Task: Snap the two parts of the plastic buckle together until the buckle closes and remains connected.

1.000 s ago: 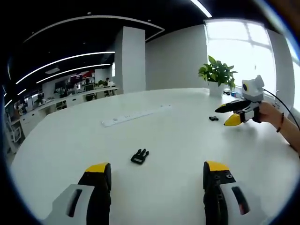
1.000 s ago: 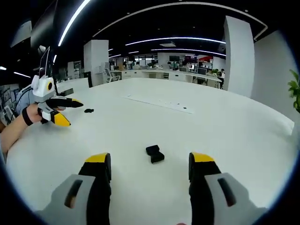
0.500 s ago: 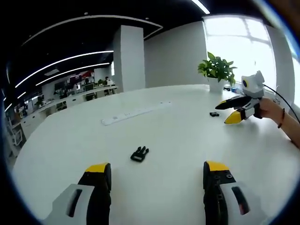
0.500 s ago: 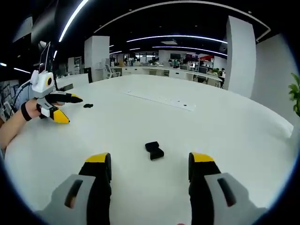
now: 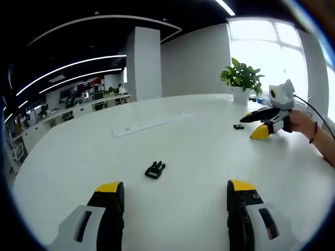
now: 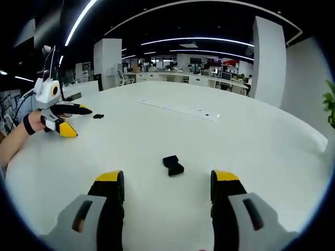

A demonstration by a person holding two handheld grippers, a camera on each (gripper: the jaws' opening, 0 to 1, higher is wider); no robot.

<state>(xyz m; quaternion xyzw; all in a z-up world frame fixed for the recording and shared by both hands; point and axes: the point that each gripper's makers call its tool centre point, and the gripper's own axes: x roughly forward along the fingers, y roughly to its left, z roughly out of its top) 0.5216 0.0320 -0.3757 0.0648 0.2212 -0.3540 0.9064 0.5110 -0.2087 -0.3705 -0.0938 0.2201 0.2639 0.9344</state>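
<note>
On the white table lies the black pronged buckle half, a short way ahead of my open left gripper. The blocky black socket half rests just in front of my open right gripper. In the left gripper view the right gripper hovers far right, open, beside the socket half. In the right gripper view the left gripper hovers far left, open, near the pronged half. Nothing is held.
A long white power strip lies across the table's far side. A potted plant stands at the table's edge by the window. A person's hand holds the left gripper. A white pillar and office desks lie beyond.
Both views have shifted slightly with the hands. Each buckle half lies where it was, and both grippers stay open.
</note>
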